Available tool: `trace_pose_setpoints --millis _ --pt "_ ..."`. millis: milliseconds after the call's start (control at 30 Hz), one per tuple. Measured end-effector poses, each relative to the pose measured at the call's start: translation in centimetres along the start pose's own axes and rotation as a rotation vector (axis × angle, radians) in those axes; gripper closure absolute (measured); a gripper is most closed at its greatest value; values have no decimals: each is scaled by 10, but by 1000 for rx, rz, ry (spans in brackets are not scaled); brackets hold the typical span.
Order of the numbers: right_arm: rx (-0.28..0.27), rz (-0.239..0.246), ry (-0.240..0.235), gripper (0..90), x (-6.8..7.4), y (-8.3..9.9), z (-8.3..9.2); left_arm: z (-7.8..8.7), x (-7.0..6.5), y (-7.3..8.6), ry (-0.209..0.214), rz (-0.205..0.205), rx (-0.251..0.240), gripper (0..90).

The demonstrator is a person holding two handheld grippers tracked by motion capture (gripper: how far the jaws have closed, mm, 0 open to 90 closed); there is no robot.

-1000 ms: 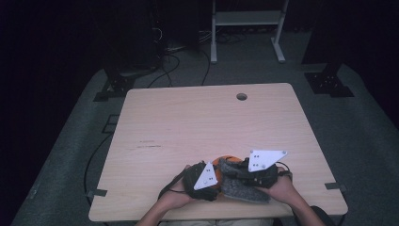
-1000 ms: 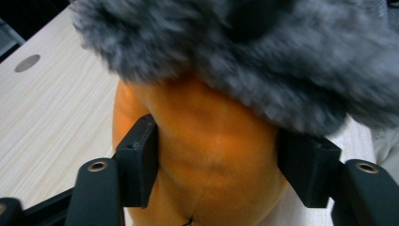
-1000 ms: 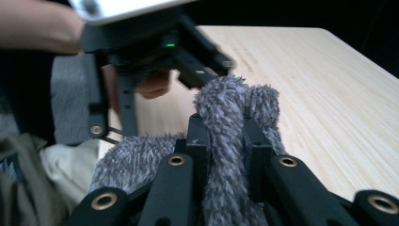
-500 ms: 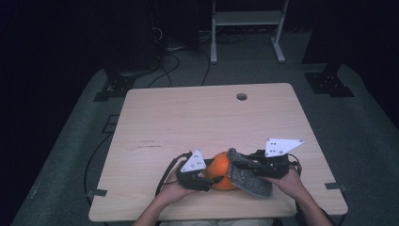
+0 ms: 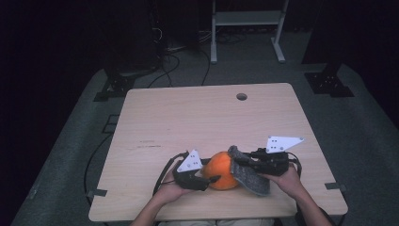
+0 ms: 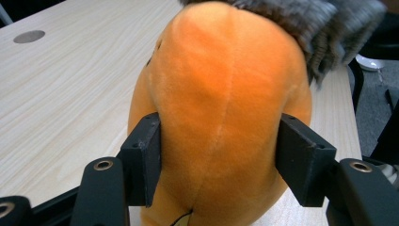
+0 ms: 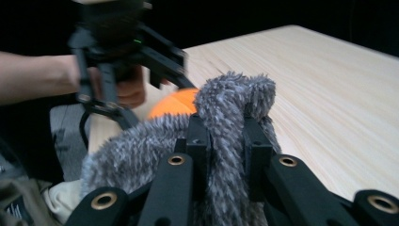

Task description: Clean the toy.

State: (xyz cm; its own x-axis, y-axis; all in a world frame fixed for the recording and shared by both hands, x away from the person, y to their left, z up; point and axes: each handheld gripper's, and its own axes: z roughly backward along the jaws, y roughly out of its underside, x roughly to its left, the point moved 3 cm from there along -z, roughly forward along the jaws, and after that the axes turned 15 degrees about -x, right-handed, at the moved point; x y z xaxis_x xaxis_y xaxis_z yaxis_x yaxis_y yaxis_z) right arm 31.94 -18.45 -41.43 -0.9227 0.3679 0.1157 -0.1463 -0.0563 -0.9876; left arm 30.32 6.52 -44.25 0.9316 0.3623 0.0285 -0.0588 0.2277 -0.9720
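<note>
An orange plush toy [image 5: 221, 170] lies near the front edge of the wooden table [image 5: 202, 117]. My left gripper [image 5: 211, 179] is shut on it from the left, and in the left gripper view both pads press into the orange plush toy [image 6: 221, 94] at its sides. A grey fuzzy cover [image 5: 251, 178] hangs at the toy's right side. My right gripper [image 5: 242, 162] is shut on it. In the right gripper view the jaws pinch a fold of the grey fuzzy cover [image 7: 235, 94], with the orange toy [image 7: 174, 103] and the left gripper [image 7: 122, 56] behind it.
A round cable hole [image 5: 241, 96] sits near the table's far edge. A white metal frame [image 5: 247, 19] and black stand feet [image 5: 329, 82] stand on the dark floor beyond. Cables [image 5: 164, 61] trail on the floor at the back left.
The two grippers have drawn apart, left one leftward and right one rightward. The grey cover has come off to the right and much more of the orange toy shows.
</note>
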Motion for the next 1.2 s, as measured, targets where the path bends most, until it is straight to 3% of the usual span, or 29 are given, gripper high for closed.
trace_pose_setpoints --millis 100,133,233,300,367,433,600,667,800,833,933,1000,1067,1133,1200 --pt "52 -19 85 766 -13 7 8 0 -1 0 4 -5 0 385" --pt "55 -34 85 766 -15 10 10 -1 -3 0 10 -21 5 386" --pt "10 -23 22 766 -1 1 9 -7 -15 -1 31 -109 27 385" --pt "-30 -11 -50 765 11 -9 1 -12 -24 -2 48 -172 46 384" --pt "5 47 -56 765 19 -11 -8 -12 -26 -3 38 -202 59 381" --pt "3 23 -36 766 12 -9 -9 -9 -22 -3 30 -168 39 391" --pt "50 -42 103 767 -16 5 8 -2 -9 -4 17 -52 -13 401" --pt "33 -58 78 768 -12 5 11 -2 -7 -5 15 -43 -14 405" --pt "-37 -27 -37 765 6 -9 4 -1 -5 -6 9 -13 -30 409" --pt "-35 -16 -32 764 7 -9 2 1 -4 -7 4 -14 -30 409" --pt "3 -48 27 764 -5 1 2 7 -1 -11 -13 9 -59 412" --pt "29 -70 51 765 -10 7 3 9 0 -12 -21 0 -52 415" --pt "1 -66 24 765 -5 3 3 8 0 -12 -28 10 -56 417" --pt "-49 -58 -32 764 6 -5 -1 8 0 -12 -31 14 -53 419" --pt "-50 -25 -55 762 16 -10 -8 9 1 -14 -30 21 -62 420"
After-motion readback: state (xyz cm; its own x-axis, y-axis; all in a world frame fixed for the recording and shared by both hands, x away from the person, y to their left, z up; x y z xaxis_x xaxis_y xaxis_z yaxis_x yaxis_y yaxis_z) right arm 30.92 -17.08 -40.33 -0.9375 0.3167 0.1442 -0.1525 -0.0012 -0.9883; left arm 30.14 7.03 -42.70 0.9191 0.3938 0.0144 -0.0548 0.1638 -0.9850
